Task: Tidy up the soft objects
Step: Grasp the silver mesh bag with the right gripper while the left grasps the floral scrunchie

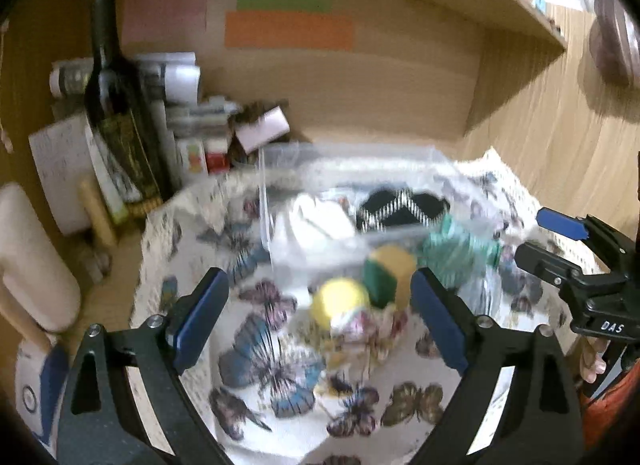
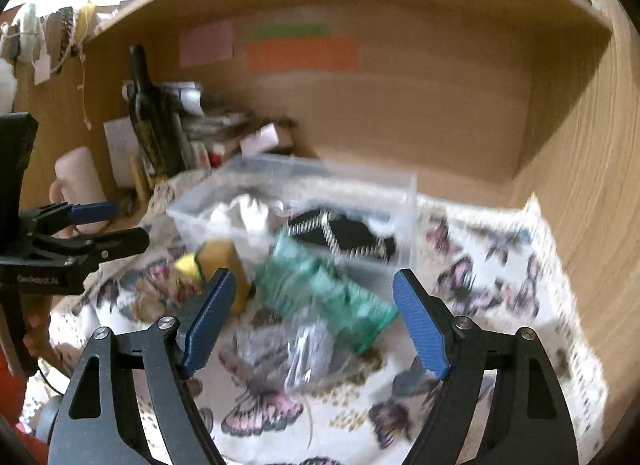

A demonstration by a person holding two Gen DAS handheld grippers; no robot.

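Observation:
A clear plastic box stands on a butterfly-print cloth. In it lie a white cloth and a black patterned fabric. In front of the box lie a yellow ball, a yellow-green sponge, a green net piece and a clear bag. My left gripper is open and empty before the ball. My right gripper is open and empty above the bag and net.
A dark wine bottle, papers and small boxes crowd the back left of the wooden shelf bay. A pale mug stands at the left. The wooden side wall rises at the right.

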